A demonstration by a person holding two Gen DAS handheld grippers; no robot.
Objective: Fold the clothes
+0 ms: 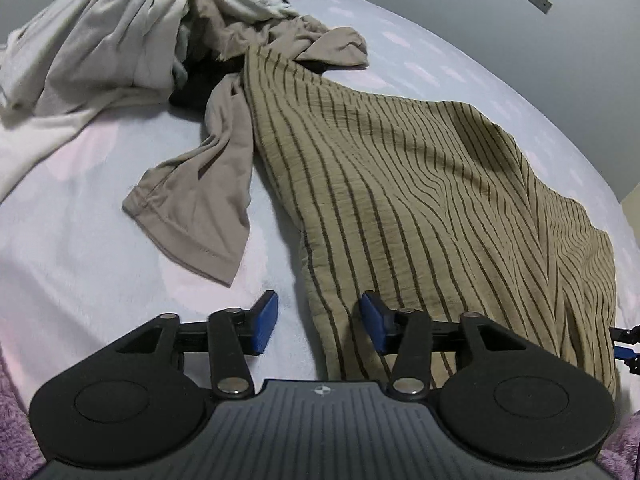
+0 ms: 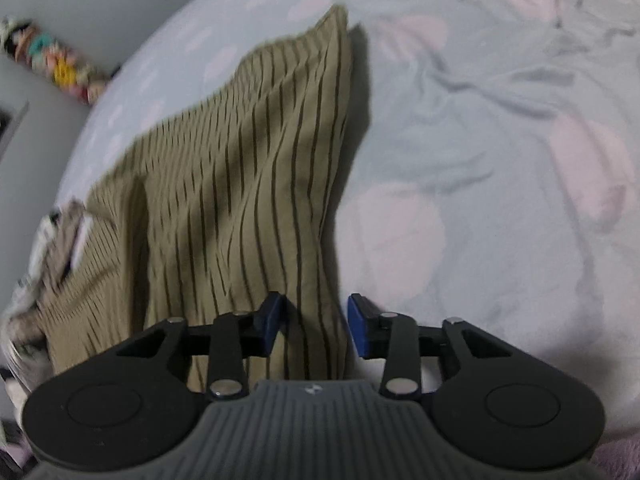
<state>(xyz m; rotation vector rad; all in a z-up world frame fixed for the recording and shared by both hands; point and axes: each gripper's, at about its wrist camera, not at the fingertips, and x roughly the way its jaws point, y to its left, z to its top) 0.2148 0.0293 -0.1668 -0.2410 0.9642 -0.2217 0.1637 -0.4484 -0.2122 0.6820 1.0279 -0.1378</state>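
An olive garment with dark stripes (image 1: 420, 184) lies spread on the bed, running from the clothes pile to my grippers. My left gripper (image 1: 318, 322) is open, its jaws straddling the garment's near left edge, not closed on it. In the right wrist view the same striped garment (image 2: 248, 184) rises in a fold toward a far corner. My right gripper (image 2: 314, 322) is open with the garment's near right edge lying between its jaws.
A pile of clothes lies at the back left: a white garment (image 1: 92, 44), a beige garment (image 1: 204, 196) and something black (image 1: 200, 84). The pale blue sheet with pink spots (image 2: 480, 200) is wrinkled at right. A purple fuzzy blanket (image 1: 16, 420) borders the near edge.
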